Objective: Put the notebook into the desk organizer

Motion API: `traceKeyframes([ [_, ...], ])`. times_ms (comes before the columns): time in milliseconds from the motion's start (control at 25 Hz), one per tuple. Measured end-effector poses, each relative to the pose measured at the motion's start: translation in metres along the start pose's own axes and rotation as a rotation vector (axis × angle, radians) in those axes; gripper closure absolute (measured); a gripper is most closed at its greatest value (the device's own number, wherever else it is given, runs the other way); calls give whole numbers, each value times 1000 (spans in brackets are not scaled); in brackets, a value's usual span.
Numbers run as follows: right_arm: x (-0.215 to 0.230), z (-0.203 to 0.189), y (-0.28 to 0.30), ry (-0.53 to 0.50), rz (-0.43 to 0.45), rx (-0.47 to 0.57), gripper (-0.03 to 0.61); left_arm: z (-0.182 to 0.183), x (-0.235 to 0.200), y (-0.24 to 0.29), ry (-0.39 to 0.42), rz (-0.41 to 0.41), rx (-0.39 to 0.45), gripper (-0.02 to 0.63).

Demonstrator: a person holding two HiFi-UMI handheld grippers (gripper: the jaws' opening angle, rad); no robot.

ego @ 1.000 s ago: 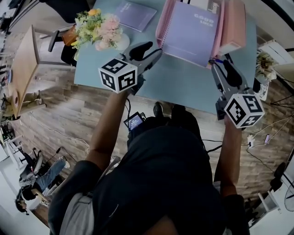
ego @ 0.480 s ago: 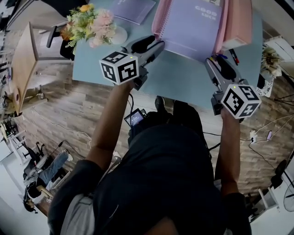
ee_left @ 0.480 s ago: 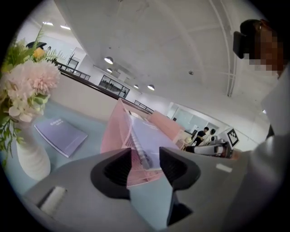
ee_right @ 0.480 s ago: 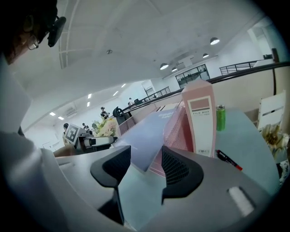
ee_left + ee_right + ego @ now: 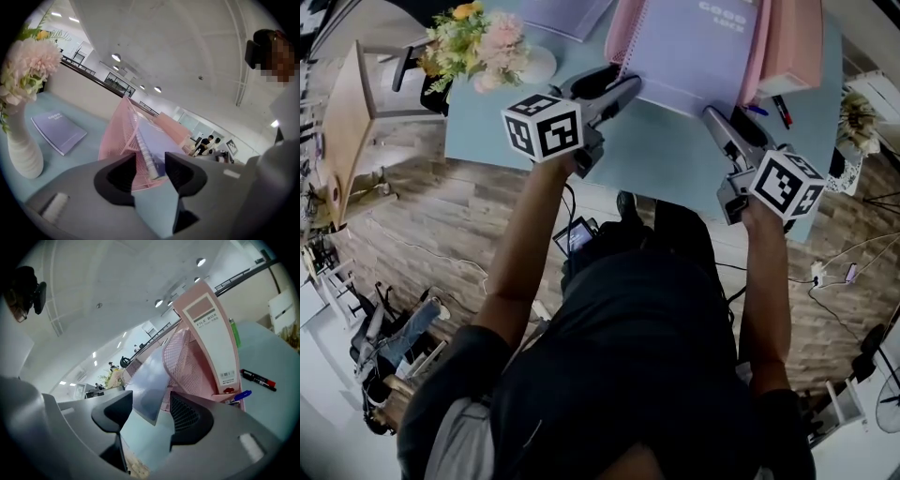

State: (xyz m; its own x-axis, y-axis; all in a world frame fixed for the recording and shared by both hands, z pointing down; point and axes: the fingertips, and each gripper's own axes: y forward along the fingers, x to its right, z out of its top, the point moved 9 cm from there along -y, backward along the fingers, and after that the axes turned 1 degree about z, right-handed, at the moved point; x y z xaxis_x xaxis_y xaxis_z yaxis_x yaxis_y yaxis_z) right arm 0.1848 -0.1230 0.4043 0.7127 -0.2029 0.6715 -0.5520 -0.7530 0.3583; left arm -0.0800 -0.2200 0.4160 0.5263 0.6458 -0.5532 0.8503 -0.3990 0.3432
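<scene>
Head view: the purple notebook [image 5: 694,47] leans inside the pink mesh desk organizer [image 5: 622,37] on the counter [image 5: 666,159].
Left gripper view: left gripper [image 5: 151,161] jaws apart, clear of the notebook's spiral edge.
Right gripper view: right gripper [image 5: 152,401] jaws have just been opening and now stand wide. The notebook corner shows between them, unpressed.

Wire-mesh desk organizer [image 5: 119,136], matt tabletop [image 5: 675,159]

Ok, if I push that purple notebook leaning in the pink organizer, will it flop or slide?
Probably stiff: the notebook shows a flat cover, spiral-bound. It leans, sticking out of the mesh organizer, so a push might slide it.
</scene>
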Motion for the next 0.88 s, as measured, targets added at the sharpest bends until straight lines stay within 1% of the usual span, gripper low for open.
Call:
traceKeyframes([
  [120, 0, -1, 9, 21, -2, -18, 351, 1, -1, 0, -5, -3, -4, 408],
  [160, 0, 0, 10, 19, -10, -24, 366, 1, -1, 0, -3, -2, -6, 408],
  [200, -1, 0, 11, 16, -18, -28, 402, 1, -1, 1, -1, 0, -6, 410],
  [360, -5, 2, 8, -3, -47, -41, 426, 3, 3, 1, 21, 10, -18, 423],
  [440, -8, 5, 6, -22, -62, -46, 437, 4, 5, 1, 53, 22, -25, 432],
  [520, -15, 7, 5, -50, -72, -43, 451, 6, 9, -1, 100, 42, -29, 438],
  [680, -33, 12, 3, -133, -88, -25, 480, 10, 14, -5, 194, 83, -40, 439],
  [880, -49, 14, 0, -215, -101, -13, 483, 14, 21, -15, 244, 100, -32, 439],
])
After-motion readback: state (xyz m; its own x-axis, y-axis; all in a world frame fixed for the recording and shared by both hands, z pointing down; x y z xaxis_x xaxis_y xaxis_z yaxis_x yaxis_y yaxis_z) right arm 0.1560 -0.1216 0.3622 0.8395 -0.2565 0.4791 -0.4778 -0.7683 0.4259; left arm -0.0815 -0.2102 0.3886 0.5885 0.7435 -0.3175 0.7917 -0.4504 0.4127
